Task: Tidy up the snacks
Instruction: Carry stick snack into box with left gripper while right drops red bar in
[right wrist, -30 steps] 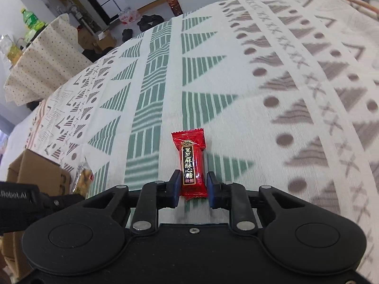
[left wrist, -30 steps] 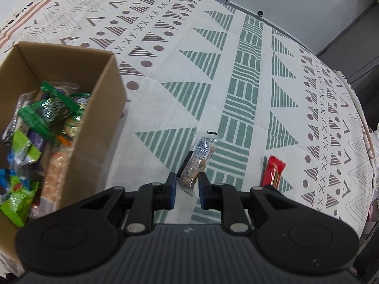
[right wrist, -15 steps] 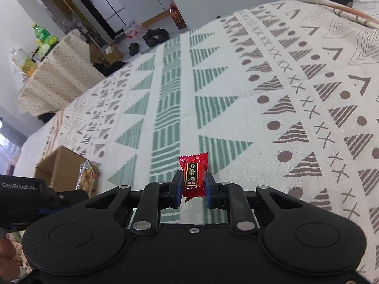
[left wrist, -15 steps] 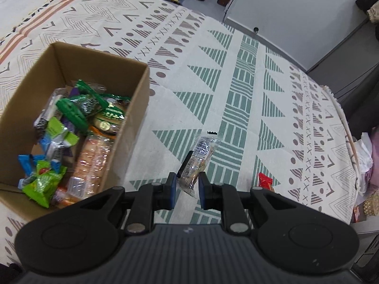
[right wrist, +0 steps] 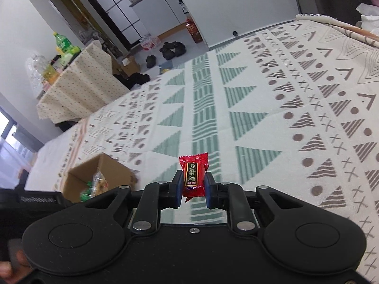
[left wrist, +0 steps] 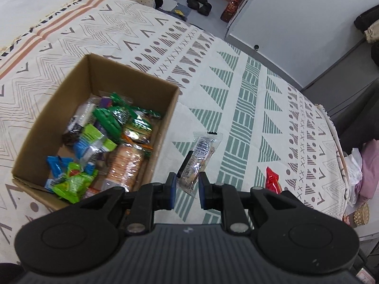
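Observation:
My left gripper [left wrist: 186, 190] is shut on a clear-wrapped snack bar [left wrist: 197, 158] and holds it above the cloth, just right of a cardboard box [left wrist: 163, 120] filled with several wrapped snacks. My right gripper [right wrist: 193, 190] is shut on a red candy packet [right wrist: 194, 177] and holds it above the patterned cloth. The red packet also shows in the left wrist view [left wrist: 272, 182], to the right of the left gripper. The box also shows in the right wrist view [right wrist: 104, 175], low at the left.
The patterned cloth [left wrist: 248, 108] covers a wide surface. Its right edge [left wrist: 338, 151] drops to pink and white items. Shoes [left wrist: 196, 0] lie on the floor beyond. A small draped table with bottles [right wrist: 71, 71] stands at the far left.
Both grippers have risen with their snacks. The left view now looks down into the whole box. The red packet is lifted off the cloth.

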Tool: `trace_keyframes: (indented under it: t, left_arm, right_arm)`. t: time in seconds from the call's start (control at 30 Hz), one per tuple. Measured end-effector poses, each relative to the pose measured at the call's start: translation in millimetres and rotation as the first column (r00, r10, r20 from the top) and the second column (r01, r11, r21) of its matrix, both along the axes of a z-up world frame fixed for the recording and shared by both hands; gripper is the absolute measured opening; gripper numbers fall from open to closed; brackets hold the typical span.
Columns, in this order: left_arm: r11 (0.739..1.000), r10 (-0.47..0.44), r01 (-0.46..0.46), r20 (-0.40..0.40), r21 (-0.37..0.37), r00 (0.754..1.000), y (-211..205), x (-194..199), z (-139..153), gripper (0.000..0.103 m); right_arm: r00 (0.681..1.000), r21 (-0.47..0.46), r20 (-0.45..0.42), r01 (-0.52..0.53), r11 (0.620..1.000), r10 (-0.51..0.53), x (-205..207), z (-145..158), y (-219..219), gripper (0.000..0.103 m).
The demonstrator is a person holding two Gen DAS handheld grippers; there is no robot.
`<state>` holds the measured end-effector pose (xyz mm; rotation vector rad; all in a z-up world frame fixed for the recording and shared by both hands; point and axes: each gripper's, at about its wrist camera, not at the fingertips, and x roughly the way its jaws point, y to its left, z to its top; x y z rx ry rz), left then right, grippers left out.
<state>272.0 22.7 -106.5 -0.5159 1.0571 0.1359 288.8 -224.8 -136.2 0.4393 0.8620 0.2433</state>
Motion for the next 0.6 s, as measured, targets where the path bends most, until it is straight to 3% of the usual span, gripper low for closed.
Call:
trace_keyframes:
  t: [0.6]
  left_arm:
    - [0.996, 0.085, -0.084, 0.04, -0.021, 0.996, 65, -18, 17, 0.018]
  right_arm:
    - [0.995, 0.043, 0.075, -0.065, 0.997, 0.062, -4, 33, 59, 0.018]
